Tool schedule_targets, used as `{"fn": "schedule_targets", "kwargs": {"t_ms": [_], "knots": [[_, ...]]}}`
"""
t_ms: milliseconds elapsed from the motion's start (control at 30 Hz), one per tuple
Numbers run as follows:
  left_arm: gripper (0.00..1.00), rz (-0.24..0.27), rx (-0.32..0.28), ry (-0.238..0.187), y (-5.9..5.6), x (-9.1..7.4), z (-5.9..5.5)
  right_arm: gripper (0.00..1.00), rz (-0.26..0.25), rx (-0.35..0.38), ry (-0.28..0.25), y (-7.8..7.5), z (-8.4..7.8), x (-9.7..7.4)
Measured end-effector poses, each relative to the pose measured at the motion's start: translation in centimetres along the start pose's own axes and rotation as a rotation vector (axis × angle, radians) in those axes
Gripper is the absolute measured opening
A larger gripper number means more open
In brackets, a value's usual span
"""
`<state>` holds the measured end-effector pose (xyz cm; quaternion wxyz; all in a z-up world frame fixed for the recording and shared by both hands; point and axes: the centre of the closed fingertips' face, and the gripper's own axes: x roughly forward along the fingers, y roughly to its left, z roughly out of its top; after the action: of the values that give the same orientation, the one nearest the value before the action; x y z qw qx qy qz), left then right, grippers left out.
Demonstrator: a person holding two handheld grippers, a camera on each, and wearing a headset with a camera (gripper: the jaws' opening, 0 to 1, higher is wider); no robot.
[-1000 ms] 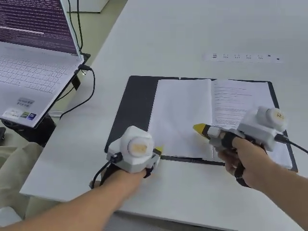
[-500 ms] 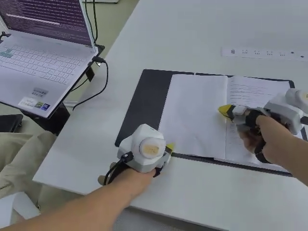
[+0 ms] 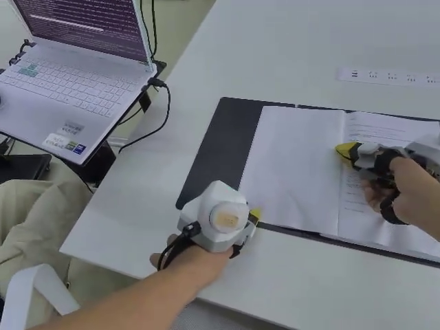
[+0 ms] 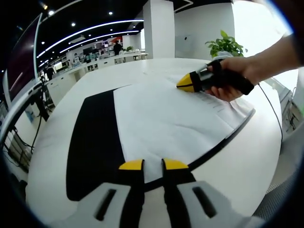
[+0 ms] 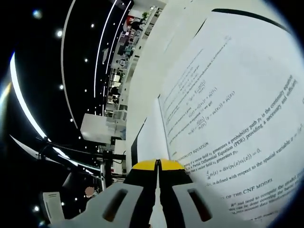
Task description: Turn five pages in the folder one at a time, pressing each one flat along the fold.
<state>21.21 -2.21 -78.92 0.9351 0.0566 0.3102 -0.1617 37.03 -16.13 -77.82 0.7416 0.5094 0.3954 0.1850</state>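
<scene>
Folder (image 3: 223, 144) open flat on desk (image 3: 275, 55) | fold (image 3: 342, 180) runs near-to-far, away from me | my right tool (image 3: 346, 151) jaws closed, empty, tip at the fold, pointing left across it, so it is nearer | my left tool (image 4: 153, 165) jaws a slit apart, empty, at the blank page's near edge

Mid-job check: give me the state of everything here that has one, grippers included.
folder: open, flat on the table.
blank page: turned left, lying flat.
printed page: lying flat.
left gripper: jaws slightly apart, at the folder's near edge.
right gripper: shut, tip at the fold.
laptop: open, screen on.
</scene>
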Motion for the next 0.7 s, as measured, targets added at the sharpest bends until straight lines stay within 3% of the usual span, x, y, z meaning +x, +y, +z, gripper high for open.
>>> {"fn": "schedule_targets", "kwargs": {"t_ms": [467,700], "knots": [[0.12,0.005,-0.006,-0.001,0.0,0.1,0.0,0.00,0.008,0.059,-0.035,0.3,2.5,2.4],[0.12,0.007,-0.008,-0.005,0.1,0.2,-0.1,0.00,-0.008,0.023,-0.035,0.8,4.0,3.9]]}}
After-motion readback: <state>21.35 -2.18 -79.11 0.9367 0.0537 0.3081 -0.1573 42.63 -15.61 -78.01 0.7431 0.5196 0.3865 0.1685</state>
